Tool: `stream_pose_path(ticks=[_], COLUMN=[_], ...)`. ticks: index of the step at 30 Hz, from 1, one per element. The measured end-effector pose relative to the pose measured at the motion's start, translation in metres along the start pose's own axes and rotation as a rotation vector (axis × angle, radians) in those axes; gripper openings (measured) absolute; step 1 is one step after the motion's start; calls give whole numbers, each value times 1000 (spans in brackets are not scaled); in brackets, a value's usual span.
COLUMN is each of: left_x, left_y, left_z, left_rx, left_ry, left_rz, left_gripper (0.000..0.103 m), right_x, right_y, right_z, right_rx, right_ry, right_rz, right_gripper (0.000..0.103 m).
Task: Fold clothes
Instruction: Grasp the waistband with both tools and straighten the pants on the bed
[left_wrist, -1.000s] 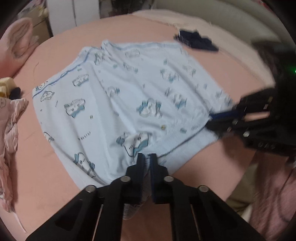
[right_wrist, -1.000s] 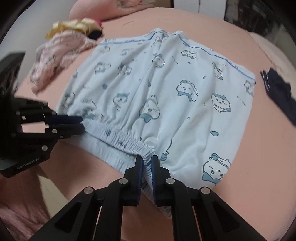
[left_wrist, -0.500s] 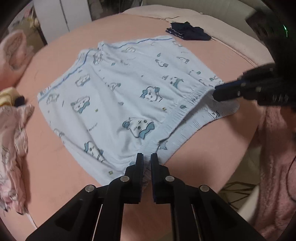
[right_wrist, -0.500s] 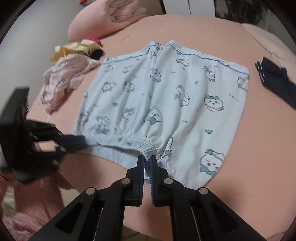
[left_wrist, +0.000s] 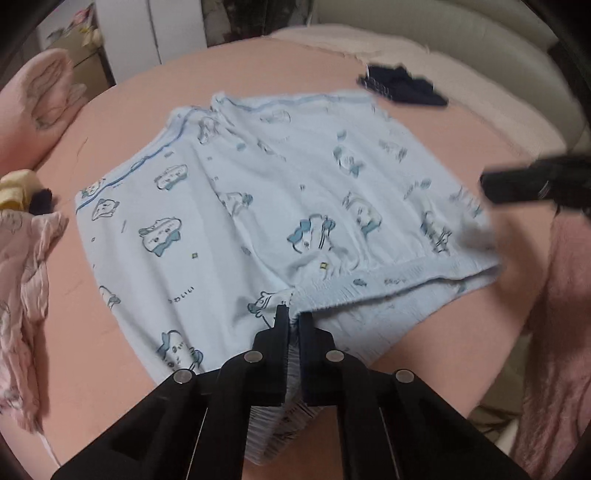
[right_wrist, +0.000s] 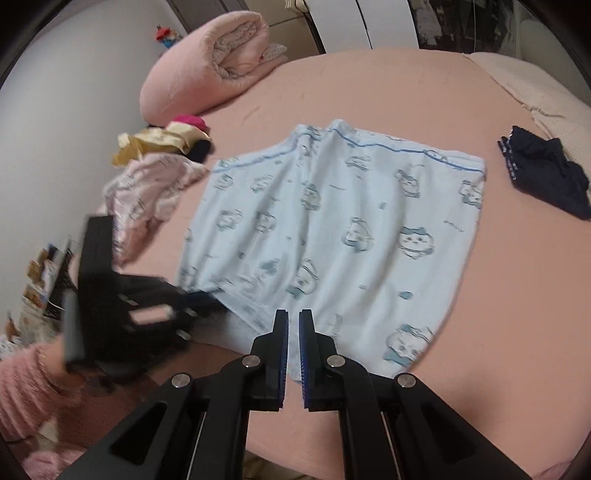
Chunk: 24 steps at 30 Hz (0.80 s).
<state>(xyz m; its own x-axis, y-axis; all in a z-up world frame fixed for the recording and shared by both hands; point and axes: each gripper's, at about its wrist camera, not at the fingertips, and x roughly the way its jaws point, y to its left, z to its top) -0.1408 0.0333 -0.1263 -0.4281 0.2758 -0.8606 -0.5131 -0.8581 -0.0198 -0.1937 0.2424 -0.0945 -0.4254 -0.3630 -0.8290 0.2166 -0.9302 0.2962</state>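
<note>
- Two black two-finger grippers work at the near edge of a salmon-pink bed sheet (right_wrist: 406, 96); the left gripper (left_wrist: 291, 317) is clenched on the gathered elastic waistband of a pair of pale blue cotton shorts printed with cartoon animals (left_wrist: 258, 206), cloth bunched between its pads.
- The right gripper (right_wrist: 292, 325) has its pads slightly parted with no cloth pinched between them; the shorts' waistband lies beneath and just beyond its tips.
- In the left wrist view the right gripper shows as a blurred black shape at 3 o'clock, just past the waistband's corner.
- The shorts lie spread flat in the middle of the sheet, waistband nearest, blue-piped leg hems farthest.
- At 9 o'clock in the right wrist view a crumpled pink patterned garment (right_wrist: 147, 192) touches the shorts' edge, with a yellow cloth (right_wrist: 155, 144) just beyond it.
- At 2 o'clock a dark navy garment (right_wrist: 543, 173) lies apart from the shorts.
- At 11 o'clock, farthest, a rolled pink fleece blanket (right_wrist: 207, 62) rests.
</note>
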Motion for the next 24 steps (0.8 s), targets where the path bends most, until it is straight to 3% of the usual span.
stream_pose_path(ticks=[4,8,12,15,18,19,21,24], left_x=[-18,-25,-34,-40,-40,-37,-26,2], left_y=[-2,8,9,10,12,11,7,4], left_z=[-3,4,13,14,12,10,4,-6], left_rx=[43,-9,-26,-40,-52,-46,-30,-30], left_ry=[-11,-35,-59,-70,-69,-61,-23,58], left_rz=[-5,-30,-34,-32,-45,-45,-50,-33], left_gripper=[3,3,3,3,3,3,5,7], right_x=[16,21,34,47,62,64,67,58], right_y=[-8,12,38,51,47,40,21,12], right_z=[-14,-17,-8,-3,-5,-5,-5,-6], right_rx=[-18,-86,-138,-179,-235,-224,-154,-109], right_ry=[96,100,81,99,84,92,111,62], right_rz=[-14,-6,-36,-61,-259,-279,-249,-219], right_gripper=[4,6,36,38,36,27,5,4])
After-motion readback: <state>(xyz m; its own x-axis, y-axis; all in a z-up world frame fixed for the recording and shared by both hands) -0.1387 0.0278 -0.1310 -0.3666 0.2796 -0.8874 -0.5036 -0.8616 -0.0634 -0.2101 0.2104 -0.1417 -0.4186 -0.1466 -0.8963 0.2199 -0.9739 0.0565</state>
